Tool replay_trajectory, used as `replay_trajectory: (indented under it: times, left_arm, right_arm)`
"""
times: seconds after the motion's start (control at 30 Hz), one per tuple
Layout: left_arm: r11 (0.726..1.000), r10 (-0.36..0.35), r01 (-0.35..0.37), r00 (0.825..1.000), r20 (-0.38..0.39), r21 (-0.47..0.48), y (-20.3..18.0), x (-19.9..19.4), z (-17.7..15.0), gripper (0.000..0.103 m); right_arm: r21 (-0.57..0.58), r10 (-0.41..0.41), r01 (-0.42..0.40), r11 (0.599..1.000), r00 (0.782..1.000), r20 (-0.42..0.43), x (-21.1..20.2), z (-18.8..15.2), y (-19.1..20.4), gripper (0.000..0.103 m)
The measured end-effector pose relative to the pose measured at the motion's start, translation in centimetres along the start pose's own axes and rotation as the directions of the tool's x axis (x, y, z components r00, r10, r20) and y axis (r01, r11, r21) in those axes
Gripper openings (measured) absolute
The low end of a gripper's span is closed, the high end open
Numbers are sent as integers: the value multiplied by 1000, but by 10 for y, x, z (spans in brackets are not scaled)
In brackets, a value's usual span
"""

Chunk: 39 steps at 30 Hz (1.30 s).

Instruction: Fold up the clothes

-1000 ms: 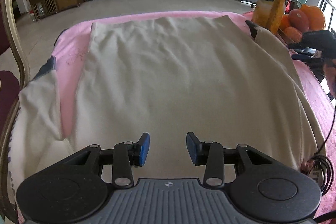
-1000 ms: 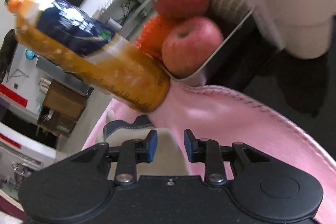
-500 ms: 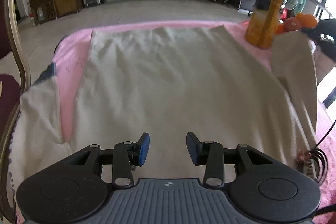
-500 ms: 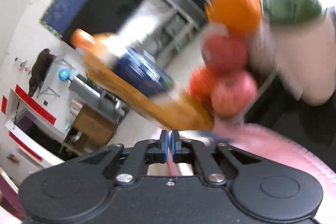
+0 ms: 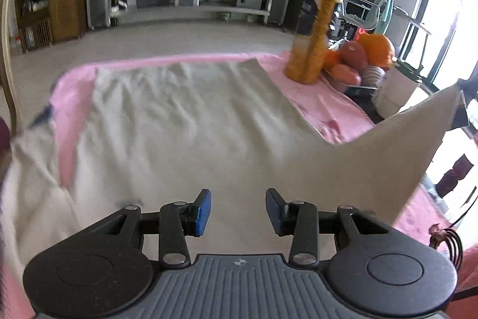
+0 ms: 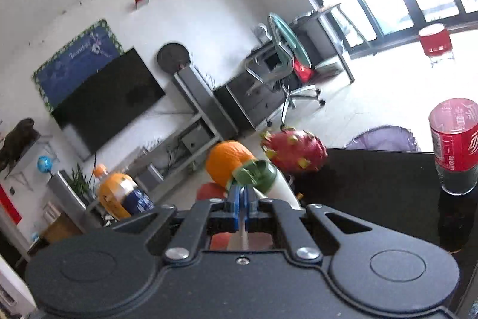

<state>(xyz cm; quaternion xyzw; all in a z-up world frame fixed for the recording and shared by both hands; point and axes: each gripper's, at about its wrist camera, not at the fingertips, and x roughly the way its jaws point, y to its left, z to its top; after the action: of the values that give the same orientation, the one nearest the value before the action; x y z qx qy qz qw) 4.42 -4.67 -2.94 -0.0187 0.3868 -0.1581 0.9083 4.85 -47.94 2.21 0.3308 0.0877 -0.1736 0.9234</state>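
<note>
A beige garment (image 5: 185,124) lies spread flat on the pink table cover (image 5: 316,97). My left gripper (image 5: 238,210) hovers open just above the garment's near part, with nothing between its blue pads. The garment's right side (image 5: 403,145) is lifted into a taut triangle that ends at my right gripper (image 5: 461,109) by the frame's right edge. In the right wrist view my right gripper (image 6: 242,199) is shut, with a thin strip of beige cloth (image 6: 243,232) pinched between its pads. The left sleeve (image 5: 27,169) hangs over the table's left edge.
An orange juice bottle (image 5: 313,35) and a bowl of fruit (image 5: 358,59) stand at the table's far right corner. Beyond my right gripper are a green-capped white bottle (image 6: 257,172), a dragon fruit (image 6: 294,150) and a cola bottle (image 6: 454,145) on a dark surface.
My right gripper closed on the garment's right side near the juice bottle, then rose and pulled it up and to the right. My left gripper drew back and rose a little, staying open.
</note>
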Motion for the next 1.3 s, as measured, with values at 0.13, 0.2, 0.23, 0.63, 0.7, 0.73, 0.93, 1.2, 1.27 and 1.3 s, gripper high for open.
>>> replay_trajectory:
  times: [0.13, 0.2, 0.23, 0.63, 0.7, 0.73, 0.93, 1.2, 1.27, 1.3]
  left_arm:
    - [999, 1, 1, 998, -65, 44, -25, 14, -13, 39]
    - [998, -5, 10, 996, -85, 59, -37, 19, -17, 40]
    - [998, -9, 15, 996, -94, 64, -42, 20, -20, 40]
    - [997, -3, 13, 988, -151, 70, -52, 29, -35, 40]
    - [997, -6, 18, 987, -161, 73, -52, 31, -37, 40]
    - [997, -4, 17, 986, -165, 73, -51, 31, -38, 40]
    - [997, 5, 8, 985, -172, 74, -52, 31, -39, 40]
    - [997, 26, -12, 985, -170, 81, -58, 28, -35, 40]
    - [997, 32, -19, 985, -167, 77, -56, 28, -34, 41]
    - [997, 34, -22, 985, -169, 73, -55, 29, -34, 41]
  right_arm:
    - [-6, 4, -5, 1000, 998, -69, 23, 1, -18, 3]
    - [-25, 14, -17, 1000, 996, -91, 27, -1, -18, 3]
    - [-25, 40, -43, 999, 994, -101, 26, 0, -16, 3]
    - [-20, 47, -70, 997, 830, -555, 37, -30, -57, 5]
    - [-52, -28, -9, 999, 738, -674, 46, -44, -69, 7]
    - [-69, -54, 8, 998, 722, -689, 46, -46, -71, 7]
    - [18, -75, 105, 994, 816, -573, 40, -27, -81, 35]
    - [-179, -272, 206, 962, 794, -543, 90, -44, -65, 27]
    - [-269, -322, 201, 942, 770, -551, 95, -53, -59, 27]
    - [-303, -340, 196, 933, 758, -557, 97, -56, -56, 27]
